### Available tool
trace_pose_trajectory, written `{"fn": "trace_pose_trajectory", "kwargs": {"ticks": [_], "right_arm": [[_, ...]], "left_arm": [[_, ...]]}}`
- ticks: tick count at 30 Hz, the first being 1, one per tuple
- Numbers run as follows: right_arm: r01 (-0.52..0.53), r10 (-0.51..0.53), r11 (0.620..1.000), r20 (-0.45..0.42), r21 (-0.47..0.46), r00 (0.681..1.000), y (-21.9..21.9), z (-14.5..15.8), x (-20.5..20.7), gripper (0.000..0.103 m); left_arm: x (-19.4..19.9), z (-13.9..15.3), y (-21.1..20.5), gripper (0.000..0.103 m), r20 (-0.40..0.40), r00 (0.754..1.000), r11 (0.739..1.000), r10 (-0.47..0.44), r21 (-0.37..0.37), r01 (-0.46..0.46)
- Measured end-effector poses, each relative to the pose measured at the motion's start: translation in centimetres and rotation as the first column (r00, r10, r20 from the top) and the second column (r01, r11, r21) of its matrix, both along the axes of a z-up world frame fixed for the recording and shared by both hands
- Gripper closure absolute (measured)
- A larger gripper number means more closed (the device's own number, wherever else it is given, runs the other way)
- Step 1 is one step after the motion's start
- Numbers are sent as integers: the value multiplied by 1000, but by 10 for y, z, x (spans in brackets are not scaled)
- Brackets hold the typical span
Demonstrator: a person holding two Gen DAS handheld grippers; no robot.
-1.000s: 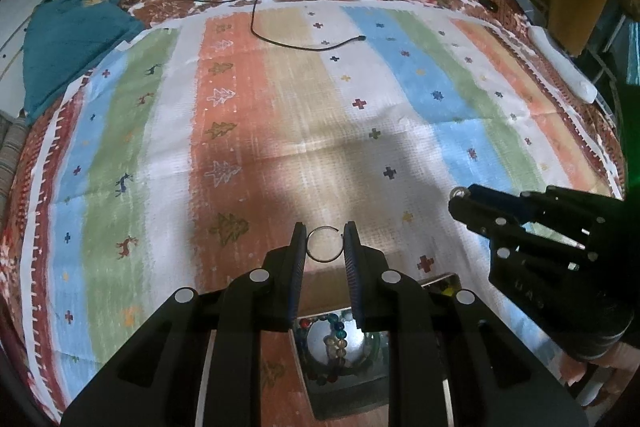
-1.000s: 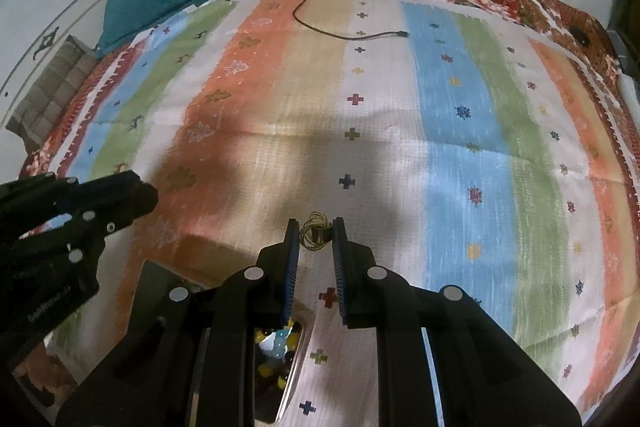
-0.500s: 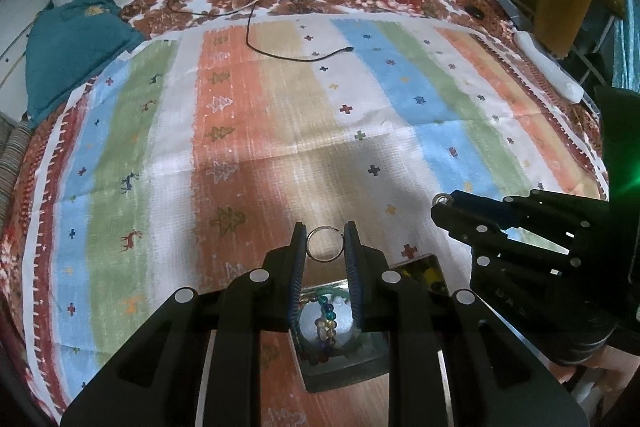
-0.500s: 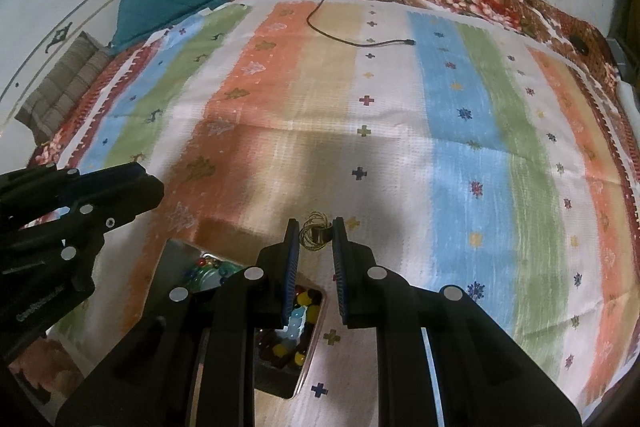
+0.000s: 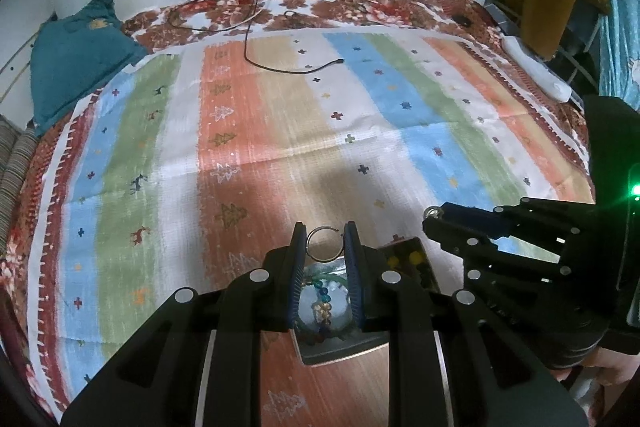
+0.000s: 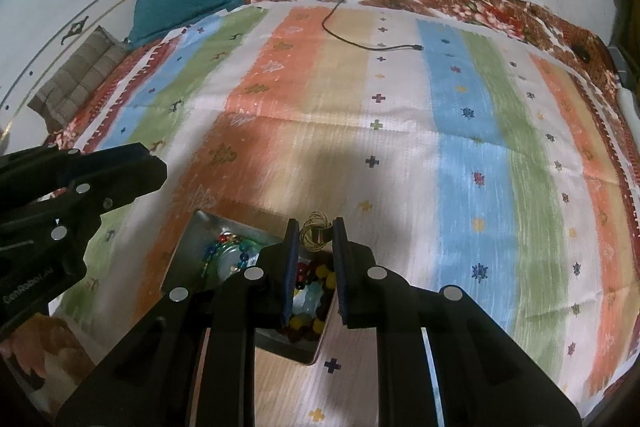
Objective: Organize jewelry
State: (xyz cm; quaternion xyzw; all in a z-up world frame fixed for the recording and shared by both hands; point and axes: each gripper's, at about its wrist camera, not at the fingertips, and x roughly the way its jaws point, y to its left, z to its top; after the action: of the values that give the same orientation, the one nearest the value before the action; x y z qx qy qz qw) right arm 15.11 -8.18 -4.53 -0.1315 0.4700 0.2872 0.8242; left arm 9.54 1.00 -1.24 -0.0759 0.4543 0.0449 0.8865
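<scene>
Jewelry is sitting in a metal box (image 6: 188, 259) that is lying on the striped bedspread (image 5: 280, 131), and more of it is being carried in both grippers above that box. The left gripper (image 5: 325, 241) is pinching a thin silver ring (image 5: 325, 243) between its fingertips, the jaws standing only as far apart as the ring is wide. Below it, in the left wrist view, a string of blue and amber beads (image 5: 322, 301) is lying in the box's left compartment.

The right gripper (image 6: 315, 233) is clamping a small gold piece (image 6: 314, 233), a coil of fine wire on a band, with its jaws nearly closed around it. Under this gripper the box's right compartment is holding a heap of red, yellow and pale blue beads (image 6: 310, 301), while the other compartment is showing a beaded strand (image 6: 228, 251) of green, blue and red.

Each gripper is appearing at the edge of the other's view, the two hanging near each other over the box. A black cable (image 5: 288, 67) is trailing across the far part of the bedspread, and a teal cushion (image 5: 76, 51) is resting at its far left corner.
</scene>
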Motion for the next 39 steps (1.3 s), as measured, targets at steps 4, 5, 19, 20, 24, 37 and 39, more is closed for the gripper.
{"fn": "trace_pose_trajectory", "kwargs": {"ticks": [4, 5, 19, 20, 24, 37, 39], "right_arm": [[0, 0, 1000, 0, 7, 1000, -4, 2, -5, 86], [0, 0, 1000, 0, 9, 1000, -5, 2, -6, 86], [-38, 38, 999, -17, 25, 999, -3, 2, -28, 85], [-35, 36, 999, -20, 23, 999, -3, 1, -27, 85], [-22, 23, 999, -21, 25, 1000, -6, 3, -26, 61], [23, -22, 998, -7, 61, 1000, -36, 16, -40, 54], [30, -30, 998, -2, 62, 1000, -39, 18, -42, 52]], "left_arm": [[-8, 2, -1, 84, 10, 1000, 1000, -2, -5, 2], [-10, 2, -1, 84, 12, 1000, 1000, -2, -9, 2], [-23, 1, -6, 84, 16, 1000, 1000, 3, -24, -2], [-24, 1, -6, 84, 16, 1000, 1000, 12, -23, -12], [-25, 4, -2, 75, 15, 999, 999, 38, -33, -38], [-45, 10, 5, 53, 29, 998, 998, 51, -48, -50], [-49, 9, 4, 46, 31, 998, 998, 46, -47, -45]]}}
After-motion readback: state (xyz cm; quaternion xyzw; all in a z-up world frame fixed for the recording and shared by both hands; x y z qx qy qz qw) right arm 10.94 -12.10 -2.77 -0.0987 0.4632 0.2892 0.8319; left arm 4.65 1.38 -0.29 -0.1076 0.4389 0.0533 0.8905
